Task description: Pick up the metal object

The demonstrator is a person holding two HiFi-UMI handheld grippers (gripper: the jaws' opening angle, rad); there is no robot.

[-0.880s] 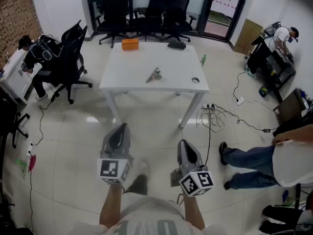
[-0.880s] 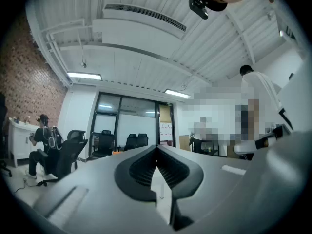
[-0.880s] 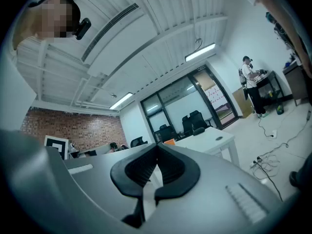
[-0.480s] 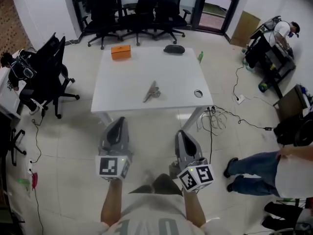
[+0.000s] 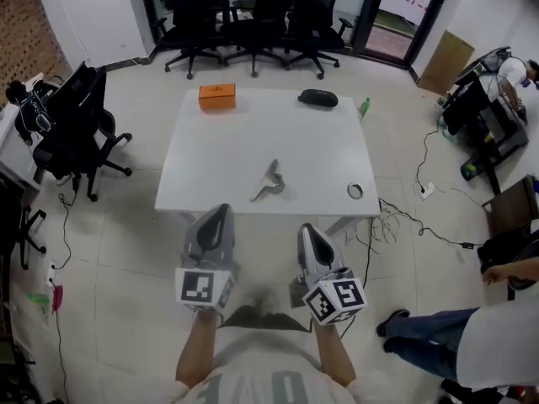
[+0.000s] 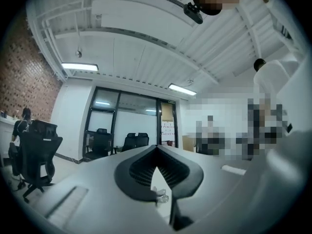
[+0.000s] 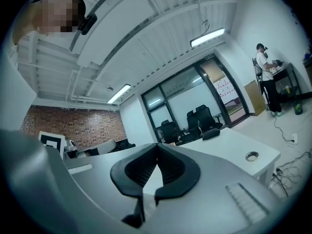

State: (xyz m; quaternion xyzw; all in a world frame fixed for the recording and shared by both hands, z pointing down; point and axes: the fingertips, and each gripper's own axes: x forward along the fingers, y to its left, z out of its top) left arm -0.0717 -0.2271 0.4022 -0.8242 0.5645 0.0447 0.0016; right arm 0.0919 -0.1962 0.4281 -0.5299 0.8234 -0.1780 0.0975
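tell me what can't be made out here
- metal object: head view, too small to tell its type; left gripper view, mostly hidden behind the jaws.
- black item at the far edge of the table: head view, too small to identify.
- person: head view, cut off by the right edge.

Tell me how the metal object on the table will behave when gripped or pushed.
The metal object looks thin, bent and shiny, so it is probably stiff and fairly light, though it may slip in a grip. It lies low on the smooth white table, so a push would likely slide it, not roll it.
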